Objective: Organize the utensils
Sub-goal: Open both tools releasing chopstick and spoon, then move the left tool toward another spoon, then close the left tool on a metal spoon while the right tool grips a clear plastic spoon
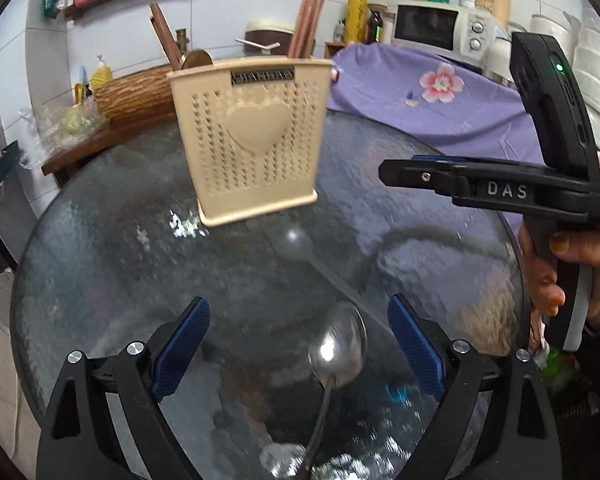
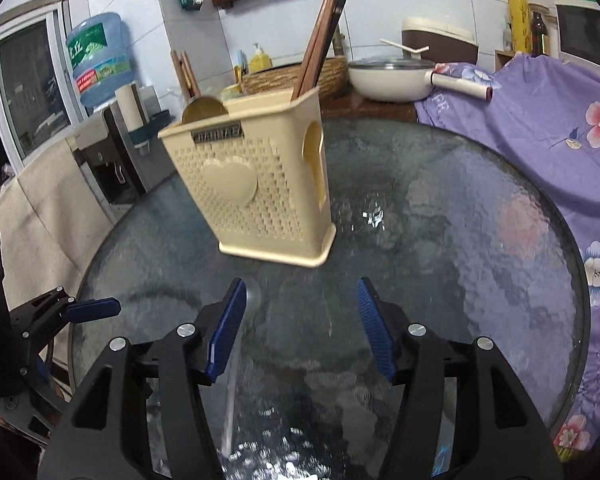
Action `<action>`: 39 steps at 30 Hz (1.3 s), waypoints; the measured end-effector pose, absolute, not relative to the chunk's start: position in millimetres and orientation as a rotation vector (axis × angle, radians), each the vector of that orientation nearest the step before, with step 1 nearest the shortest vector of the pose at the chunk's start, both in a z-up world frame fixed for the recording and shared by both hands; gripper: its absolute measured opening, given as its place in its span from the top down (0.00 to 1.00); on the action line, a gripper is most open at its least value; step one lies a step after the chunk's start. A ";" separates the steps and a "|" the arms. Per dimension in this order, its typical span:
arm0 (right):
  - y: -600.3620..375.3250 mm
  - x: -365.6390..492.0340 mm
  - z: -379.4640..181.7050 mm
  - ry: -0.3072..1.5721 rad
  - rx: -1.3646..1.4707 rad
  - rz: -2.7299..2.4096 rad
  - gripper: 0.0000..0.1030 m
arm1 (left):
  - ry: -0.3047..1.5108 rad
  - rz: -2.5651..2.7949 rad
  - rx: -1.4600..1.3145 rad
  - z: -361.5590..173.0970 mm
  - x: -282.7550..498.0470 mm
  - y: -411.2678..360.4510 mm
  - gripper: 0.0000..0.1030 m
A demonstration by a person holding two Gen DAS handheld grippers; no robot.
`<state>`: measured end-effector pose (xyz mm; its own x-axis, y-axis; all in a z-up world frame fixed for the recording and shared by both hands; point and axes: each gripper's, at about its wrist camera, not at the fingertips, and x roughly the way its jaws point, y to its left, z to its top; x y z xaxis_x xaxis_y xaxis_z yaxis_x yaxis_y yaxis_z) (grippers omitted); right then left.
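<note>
Spread wide around nothing, the left hand-held gripper (image 1: 298, 346) frames a steel spoon (image 1: 338, 350) lying flat on the glass table (image 1: 440, 272), likely light, rigid and slippery, best pinched across its thin handle, short of the beige holder (image 1: 252, 136); the right hand-held gripper (image 2: 302, 328) is released too.

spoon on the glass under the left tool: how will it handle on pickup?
The spoon looks like polished metal, so probably stiff but slick against the pads. It lies flat on the textured glass table, so it may skate before the left tool closes. Its thin handle runs back under the open tool; pinching there likely lets the bowl end droop.
</note>
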<state>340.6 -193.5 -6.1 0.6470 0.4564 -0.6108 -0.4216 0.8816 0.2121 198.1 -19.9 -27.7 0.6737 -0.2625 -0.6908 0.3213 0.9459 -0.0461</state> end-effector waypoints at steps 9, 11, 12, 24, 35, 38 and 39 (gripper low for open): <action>-192.3 324.5 -27.9 0.772 0.044 0.522 0.39 | 0.824 -0.376 0.117 -50.5 175.3 -21.4 0.14; -191.5 321.4 -28.5 0.778 0.044 0.527 0.39 | 0.828 -0.382 0.122 -53.4 173.1 -20.5 0.15; -191.7 319.7 -28.8 0.781 0.046 0.529 0.39 | 0.833 -0.385 0.120 -54.5 172.3 -19.8 0.15; -190.4 310.6 -22.9 0.788 0.053 0.536 0.38 | 0.867 -0.392 0.138 -67.9 178.6 -27.4 0.30; -195.8 314.6 -25.3 0.810 0.078 0.535 0.37 | 0.872 -0.406 0.174 -68.2 197.5 -40.8 0.41; -196.3 315.0 -26.5 0.814 0.079 0.537 0.37 | 0.874 -0.411 0.190 -67.8 206.1 -43.8 0.41; -195.9 314.8 -26.8 0.816 0.078 0.536 0.37 | 0.875 -0.412 0.193 -67.3 207.4 -44.8 0.42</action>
<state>314.8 -195.9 -26.8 0.5605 0.4840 -0.6721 -0.4252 0.8645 0.2679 207.4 -44.8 -67.3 0.5693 -0.2703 -0.7765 0.4259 0.9048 -0.0027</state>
